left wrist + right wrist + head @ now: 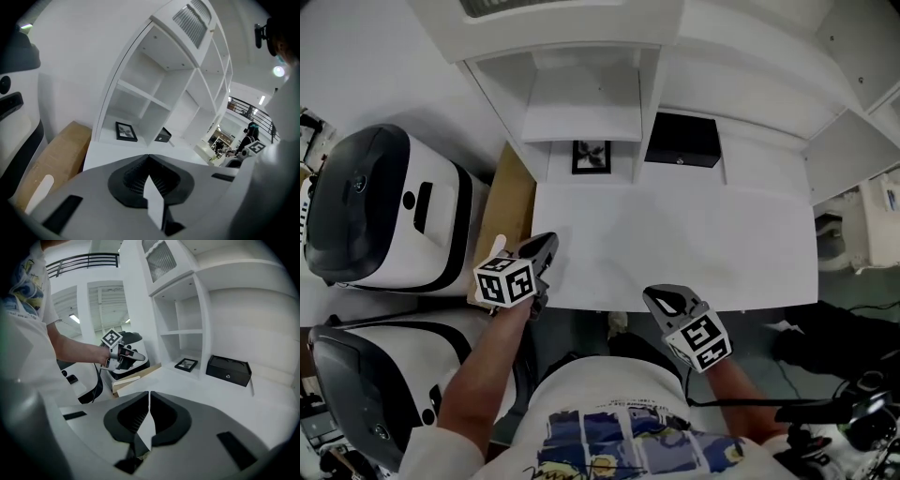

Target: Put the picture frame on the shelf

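The picture frame (591, 157) stood in the shelf's (586, 112) lowest far-left bay, nearly square, face toward the near side. The left gripper (547, 244) and right gripper (656, 296) hovered at the surface's (675, 244) near edge, jaws closed on nothing.

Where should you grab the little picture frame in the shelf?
Probably by its thin black border, pinching the near edge of the picture frame. Come from the open front of the cubby: walls flank it and a shelf board sits above. The left gripper is nearer.
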`<act>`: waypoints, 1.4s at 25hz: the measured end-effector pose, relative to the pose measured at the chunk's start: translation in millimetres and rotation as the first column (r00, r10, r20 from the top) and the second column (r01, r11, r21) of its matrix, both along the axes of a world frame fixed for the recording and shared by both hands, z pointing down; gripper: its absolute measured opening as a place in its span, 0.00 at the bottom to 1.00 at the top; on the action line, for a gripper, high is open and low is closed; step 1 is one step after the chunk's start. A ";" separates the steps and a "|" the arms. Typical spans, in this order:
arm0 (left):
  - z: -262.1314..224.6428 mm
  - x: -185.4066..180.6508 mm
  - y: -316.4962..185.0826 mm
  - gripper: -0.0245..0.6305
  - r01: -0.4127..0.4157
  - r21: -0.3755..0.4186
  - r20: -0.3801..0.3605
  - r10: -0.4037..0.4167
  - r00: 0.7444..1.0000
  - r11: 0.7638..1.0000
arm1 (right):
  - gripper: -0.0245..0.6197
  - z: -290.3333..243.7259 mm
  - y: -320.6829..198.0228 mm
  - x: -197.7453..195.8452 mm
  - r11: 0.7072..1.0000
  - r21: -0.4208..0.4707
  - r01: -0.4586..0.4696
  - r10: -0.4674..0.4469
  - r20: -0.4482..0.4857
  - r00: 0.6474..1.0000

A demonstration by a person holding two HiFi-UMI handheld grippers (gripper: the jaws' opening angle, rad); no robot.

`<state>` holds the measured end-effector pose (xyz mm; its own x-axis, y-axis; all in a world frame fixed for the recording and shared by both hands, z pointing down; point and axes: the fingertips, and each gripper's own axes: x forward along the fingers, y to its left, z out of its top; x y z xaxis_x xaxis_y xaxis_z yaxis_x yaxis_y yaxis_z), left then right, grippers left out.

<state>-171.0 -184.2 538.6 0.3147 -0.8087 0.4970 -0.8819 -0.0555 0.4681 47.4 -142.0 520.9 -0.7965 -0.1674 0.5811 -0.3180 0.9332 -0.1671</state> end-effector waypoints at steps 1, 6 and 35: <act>-6.6 4.9 10.8 0.06 -0.023 0.012 -0.006 0.023 1.000 1.000 | 0.09 -1.7 5.4 -4.4 1.000 0.006 0.003 -0.003 0.000 1.000; -34.0 23.4 70.8 0.06 -0.124 0.060 -0.010 0.125 0.992 0.990 | 0.09 -11.7 38.7 -24.2 0.999 0.044 0.008 -0.008 0.005 1.000; -88.9 83.1 333.5 0.06 -0.371 0.162 0.058 0.366 0.929 0.914 | 0.09 -37.2 259.0 -51.0 0.991 0.116 0.066 -0.062 -0.039 0.997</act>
<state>-87.9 149.3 449.7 0.5952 -0.7097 0.3768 -0.7955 -0.4542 0.4011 -3.6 117.0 483.6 -0.7872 -0.1854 0.5882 -0.2608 0.9643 -0.0451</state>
